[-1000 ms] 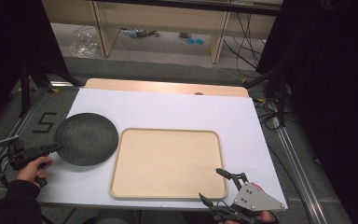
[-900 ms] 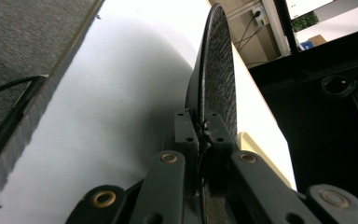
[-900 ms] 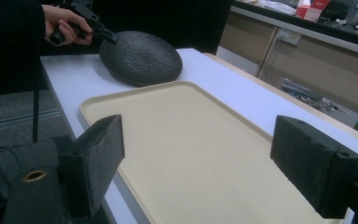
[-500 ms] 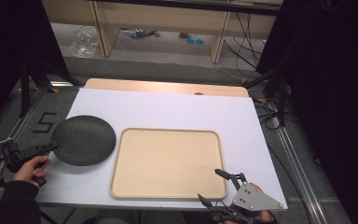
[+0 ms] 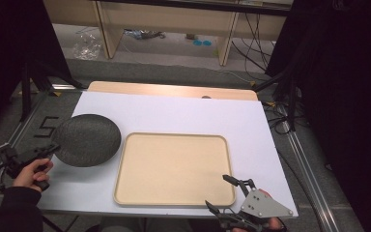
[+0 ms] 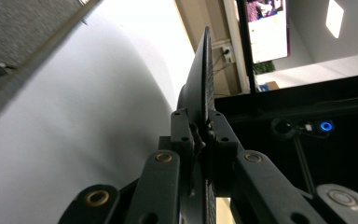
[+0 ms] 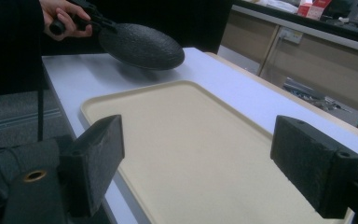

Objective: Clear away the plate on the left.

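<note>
Left tool (image 5: pixel 48 149) clamps dark plate (image 5: pixel 87 140) rim at 9 o'clock; stiff, probably breakable, textured; right tool (image 5: pixel 231 194) gapes over tray (image 5: pixel 174 169).

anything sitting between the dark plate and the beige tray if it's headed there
Nothing visible does. The left tongs are clamped on the rim of the dark plate, which is held up off the white table just left of the beige tray. The tray is bare, and the right tongs sit open at its near right corner.

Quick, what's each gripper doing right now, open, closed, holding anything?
Left gripper: shut on the dark plate's rim, plate lifted.
Right gripper: open, holding nothing, at the tray's near corner.
</note>
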`<action>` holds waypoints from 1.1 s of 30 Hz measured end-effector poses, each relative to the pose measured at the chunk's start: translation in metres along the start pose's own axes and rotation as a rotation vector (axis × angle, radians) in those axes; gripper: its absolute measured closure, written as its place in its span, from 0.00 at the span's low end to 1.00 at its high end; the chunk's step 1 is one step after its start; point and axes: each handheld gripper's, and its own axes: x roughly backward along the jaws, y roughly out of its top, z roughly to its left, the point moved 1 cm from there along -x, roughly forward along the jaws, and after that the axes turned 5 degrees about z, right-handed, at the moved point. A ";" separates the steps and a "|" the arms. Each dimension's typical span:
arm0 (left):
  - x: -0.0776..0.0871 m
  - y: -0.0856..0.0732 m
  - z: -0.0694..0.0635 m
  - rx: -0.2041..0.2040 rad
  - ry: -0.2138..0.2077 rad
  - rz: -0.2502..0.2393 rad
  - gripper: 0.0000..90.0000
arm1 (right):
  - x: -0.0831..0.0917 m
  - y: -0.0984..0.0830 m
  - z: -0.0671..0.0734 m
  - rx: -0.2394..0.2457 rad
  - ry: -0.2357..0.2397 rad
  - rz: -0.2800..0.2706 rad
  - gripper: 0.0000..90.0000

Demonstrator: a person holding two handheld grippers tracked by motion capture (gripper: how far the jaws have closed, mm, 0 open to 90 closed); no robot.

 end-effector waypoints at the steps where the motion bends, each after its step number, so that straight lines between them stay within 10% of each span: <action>1: -0.001 -0.001 -0.002 -0.001 0.000 0.006 0.92 | 0.000 0.000 0.000 0.001 -0.005 0.002 0.21; 33: -0.084 -0.080 -0.048 -0.051 -0.115 0.268 0.90 | -0.001 0.000 -0.003 -0.008 0.007 0.002 0.21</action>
